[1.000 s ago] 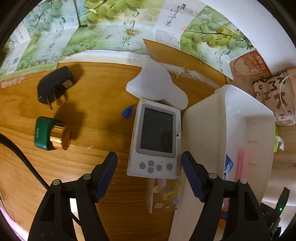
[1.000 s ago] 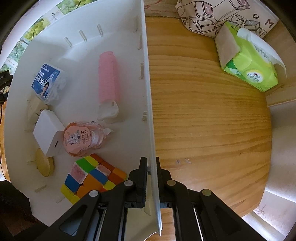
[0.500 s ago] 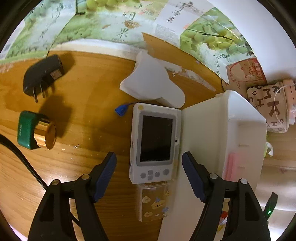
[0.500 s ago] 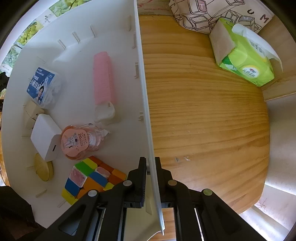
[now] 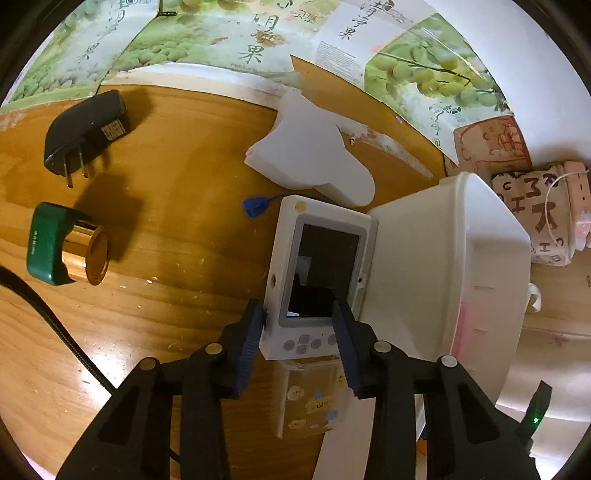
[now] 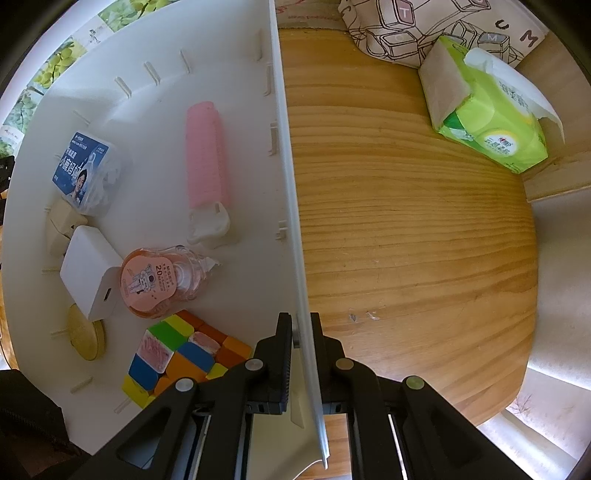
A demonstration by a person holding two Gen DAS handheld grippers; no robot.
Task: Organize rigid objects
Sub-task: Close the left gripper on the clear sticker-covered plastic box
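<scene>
Fingers of the left gripper (image 5: 299,321) close across the handheld console (image 5: 319,275), lengthwise ahead; right gripper (image 6: 301,332) clamps the bin (image 6: 286,192) wall.

A pink-lidded jar (image 6: 147,286) in the white bin (image 6: 221,74) reads "20". Letters T, U and M mark the patterned pouch (image 6: 406,22) far right. Grape-printed cardboard (image 5: 258,40) behind the table carries a large "果".
</scene>
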